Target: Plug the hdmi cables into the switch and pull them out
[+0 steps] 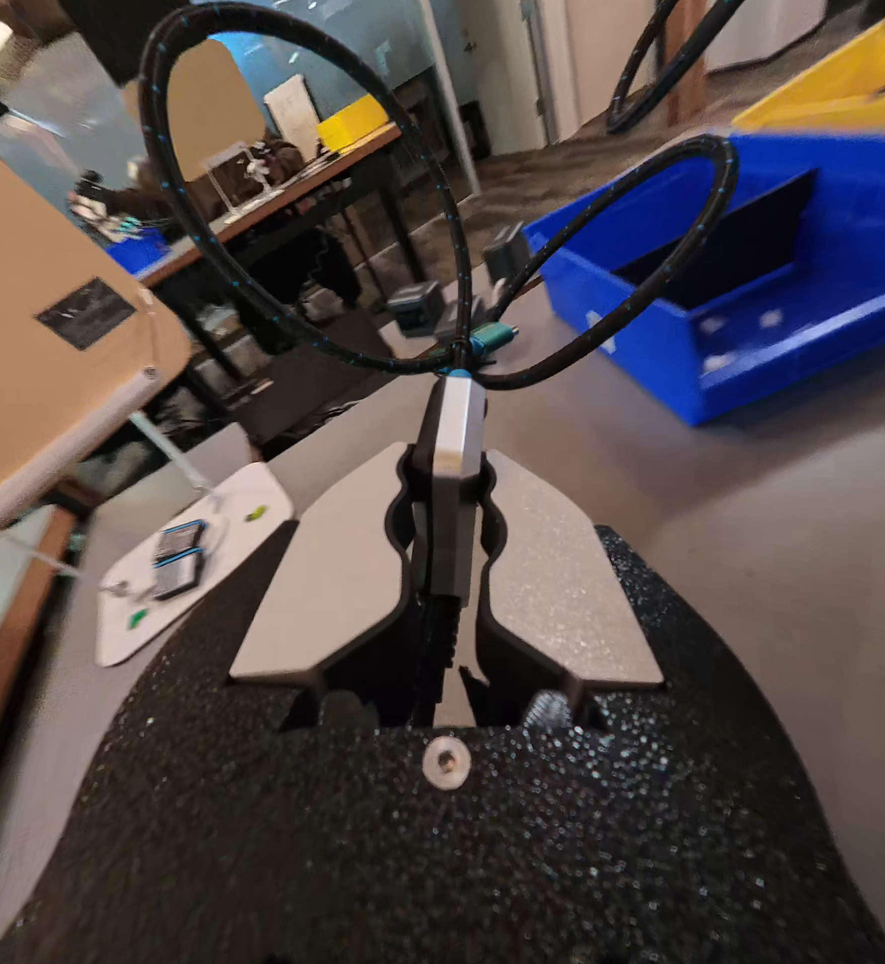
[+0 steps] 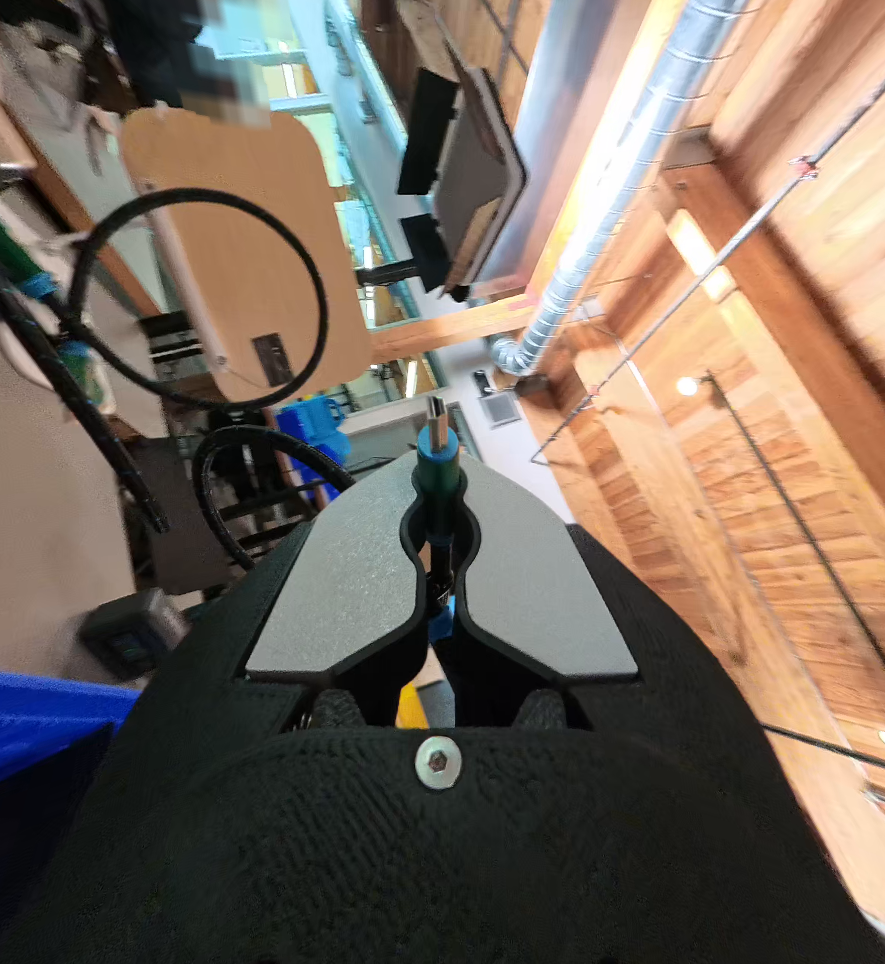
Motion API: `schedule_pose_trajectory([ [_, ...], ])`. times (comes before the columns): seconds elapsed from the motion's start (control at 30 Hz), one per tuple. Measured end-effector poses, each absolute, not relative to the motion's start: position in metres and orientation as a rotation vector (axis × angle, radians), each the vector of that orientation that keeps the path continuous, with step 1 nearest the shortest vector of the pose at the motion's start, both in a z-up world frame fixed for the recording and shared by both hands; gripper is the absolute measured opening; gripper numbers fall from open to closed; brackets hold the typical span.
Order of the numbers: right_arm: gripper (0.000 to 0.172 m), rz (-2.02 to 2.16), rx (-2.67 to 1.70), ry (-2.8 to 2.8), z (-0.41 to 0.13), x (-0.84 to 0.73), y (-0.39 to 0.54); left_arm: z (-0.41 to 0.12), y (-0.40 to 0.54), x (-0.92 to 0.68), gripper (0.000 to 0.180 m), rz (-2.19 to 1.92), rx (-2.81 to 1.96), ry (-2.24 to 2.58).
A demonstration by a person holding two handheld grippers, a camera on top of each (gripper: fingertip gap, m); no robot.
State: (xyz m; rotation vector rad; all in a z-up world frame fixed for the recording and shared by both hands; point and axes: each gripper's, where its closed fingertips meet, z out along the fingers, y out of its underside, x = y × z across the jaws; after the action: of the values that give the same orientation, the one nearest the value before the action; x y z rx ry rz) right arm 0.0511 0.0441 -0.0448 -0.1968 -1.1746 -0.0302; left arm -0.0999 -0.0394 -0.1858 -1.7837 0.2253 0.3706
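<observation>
Left tongs point(image 1: 448, 469) clenched on a slim grey block point(image 1: 456, 443), both pads pressed against its sides; the block's lower end ran down between the fingers and was lost in shadow. From the block's far tip a black braided cable point(image 1: 430, 172) rose in one big loop and a second loop swung right over the blue bin point(image 1: 743, 365). A teal plug point(image 1: 492, 336) sat just beyond that tip, blurred. Grey tabletop point(image 1: 691, 521) below; a white tray point(image 1: 195, 563) with small dark packs lay left, too smeared to identify. Tan panel point(image 1: 38, 313) cut off at the left edge.

Right tongs point(image 2: 438, 485) clenched on a green plug point(image 2: 438, 474), metal connector point(image 2: 435, 417) poking out past the fingertips. Its cable dropped between the fingers and vanished under them. View tilted steeply toward a wooden ceiling point(image 2: 795, 365) and a silver duct point(image 2: 612, 208). Further black cable loops point(image 2: 195, 292) hung at left, motion-blurred.
</observation>
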Motion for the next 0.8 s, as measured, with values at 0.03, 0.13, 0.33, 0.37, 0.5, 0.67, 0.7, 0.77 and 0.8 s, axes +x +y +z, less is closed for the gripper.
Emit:
schedule_pose_trajectory([
  [0.03,0.004,-0.051,-0.193,-1.135,-0.038,0.056,0.043,-0.183,-0.038,-0.095,0.022,0.307,-1.773,0.217],
  [0.13,0.005,-0.142,-0.181,-1.025,-0.019,0.073,0.044,-0.171,-0.035,-0.084,0.022,0.161,-1.723,0.22],
  [0.33,0.005,-0.346,-0.257,-0.922,0.006,0.109,0.086,-0.143,-0.037,-0.069,0.021,-0.18,-1.601,0.221],
  [0.37,0.005,-0.379,-0.275,-0.935,0.005,0.112,0.097,-0.138,-0.038,-0.066,0.021,-0.241,-1.572,0.222],
  [0.5,0.005,-0.486,-0.33,-1.037,-0.013,0.1,0.139,-0.12,-0.039,-0.047,0.021,-0.548,-1.464,0.233],
  [0.67,0.005,-0.498,-0.278,-1.218,-0.042,0.046,0.149,-0.101,-0.036,-0.007,0.021,-0.912,-1.319,0.284],
  [0.7,0.005,-0.476,-0.254,-1.253,-0.047,0.034,0.144,-0.099,-0.035,0.0,0.021,-0.957,-1.298,0.285],
  [0.77,0.004,-0.426,-0.196,-1.305,-0.057,0.014,0.127,-0.098,-0.033,0.011,0.021,-1.024,-1.275,0.298],
  [0.8,0.004,-0.403,-0.167,-1.321,-0.06,0.007,0.118,-0.098,-0.032,0.016,0.021,-1.05,-1.263,0.301],
])
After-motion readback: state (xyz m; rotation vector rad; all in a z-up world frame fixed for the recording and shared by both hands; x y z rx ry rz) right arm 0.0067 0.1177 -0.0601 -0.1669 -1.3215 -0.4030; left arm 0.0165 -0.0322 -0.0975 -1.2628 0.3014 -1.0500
